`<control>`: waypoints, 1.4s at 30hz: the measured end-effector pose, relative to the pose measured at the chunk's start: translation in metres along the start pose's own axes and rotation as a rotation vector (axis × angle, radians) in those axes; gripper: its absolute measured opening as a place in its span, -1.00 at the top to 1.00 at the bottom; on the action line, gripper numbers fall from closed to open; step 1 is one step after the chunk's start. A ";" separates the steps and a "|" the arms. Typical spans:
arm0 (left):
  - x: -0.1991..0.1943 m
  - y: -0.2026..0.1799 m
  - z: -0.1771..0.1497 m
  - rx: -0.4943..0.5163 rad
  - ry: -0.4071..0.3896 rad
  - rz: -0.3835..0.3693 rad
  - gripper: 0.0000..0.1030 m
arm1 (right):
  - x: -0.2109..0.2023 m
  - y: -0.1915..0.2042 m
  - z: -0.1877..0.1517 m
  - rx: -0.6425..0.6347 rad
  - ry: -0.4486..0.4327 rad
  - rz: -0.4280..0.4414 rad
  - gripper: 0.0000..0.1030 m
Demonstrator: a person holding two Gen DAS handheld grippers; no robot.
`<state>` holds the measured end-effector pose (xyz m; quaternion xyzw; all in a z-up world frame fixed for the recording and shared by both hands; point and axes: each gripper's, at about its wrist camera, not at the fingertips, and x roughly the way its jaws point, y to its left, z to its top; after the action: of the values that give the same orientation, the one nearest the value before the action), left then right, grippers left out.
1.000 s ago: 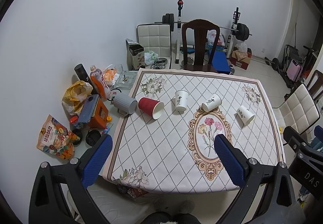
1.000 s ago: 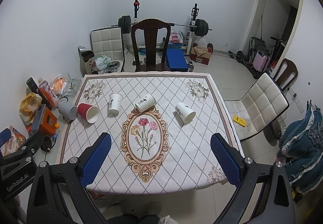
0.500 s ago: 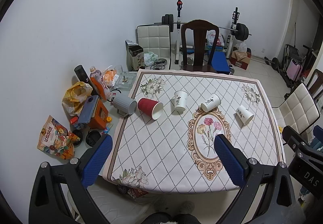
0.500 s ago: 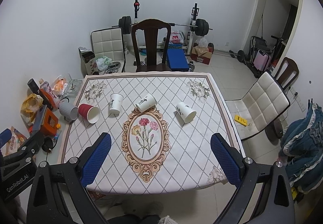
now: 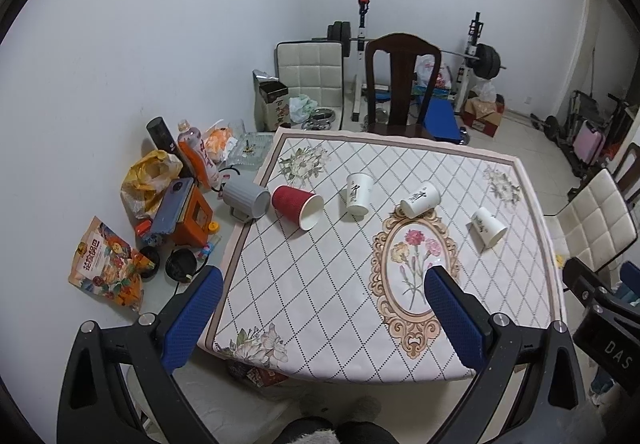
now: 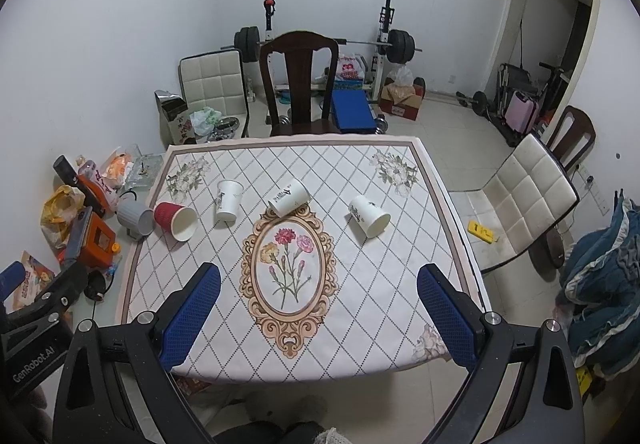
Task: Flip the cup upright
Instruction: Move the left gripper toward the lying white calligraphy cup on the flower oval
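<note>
Several cups lie on their sides on the floral tablecloth (image 5: 320, 284): a grey mug (image 5: 245, 200) at the left edge, a red paper cup (image 5: 297, 206), and two white paper cups (image 5: 420, 199) (image 5: 487, 229). Another white cup (image 5: 358, 193) stands mouth up. In the right wrist view they are the grey mug (image 6: 135, 217), red cup (image 6: 176, 221), standing white cup (image 6: 228, 199) and lying white cups (image 6: 288, 197) (image 6: 369, 221). My left gripper (image 5: 320, 318) and right gripper (image 6: 318, 318) are open, empty, high above the table's near edge.
Snack bags, bottles and an orange box (image 5: 192, 216) crowd the surface left of the table. A dark wooden chair (image 5: 402, 84) stands behind the table, a white chair (image 6: 520, 200) to its right. Weight equipment lines the back wall.
Both views have shifted only slightly; the cups have not moved and both grippers stay open.
</note>
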<state>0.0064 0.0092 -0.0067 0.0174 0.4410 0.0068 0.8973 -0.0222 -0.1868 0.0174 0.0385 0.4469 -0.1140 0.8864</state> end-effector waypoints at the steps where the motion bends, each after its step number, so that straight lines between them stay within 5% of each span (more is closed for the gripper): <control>1: 0.006 -0.002 -0.001 -0.003 0.009 0.008 -1.00 | 0.008 -0.006 -0.001 0.003 0.014 0.000 -0.94; 18: 0.179 -0.082 -0.020 0.114 0.288 0.049 -1.00 | 0.206 -0.067 -0.045 0.030 0.346 -0.102 -0.94; 27: 0.279 -0.133 0.016 0.327 0.372 -0.009 -1.00 | 0.318 -0.082 -0.045 0.082 0.500 -0.150 -0.94; 34: 0.360 -0.178 0.053 0.593 0.367 -0.048 -0.98 | 0.388 -0.091 -0.033 0.138 0.556 -0.184 -0.94; 39: 0.402 -0.208 0.071 0.701 0.378 -0.106 -0.61 | 0.426 -0.101 -0.028 0.185 0.577 -0.207 -0.94; 42: 0.419 -0.222 0.074 0.736 0.389 -0.137 -0.58 | 0.440 -0.107 -0.027 0.204 0.588 -0.222 -0.94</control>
<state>0.3203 -0.2034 -0.3015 0.3057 0.5753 -0.2079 0.7296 0.1837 -0.3602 -0.3473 0.1095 0.6714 -0.2379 0.6933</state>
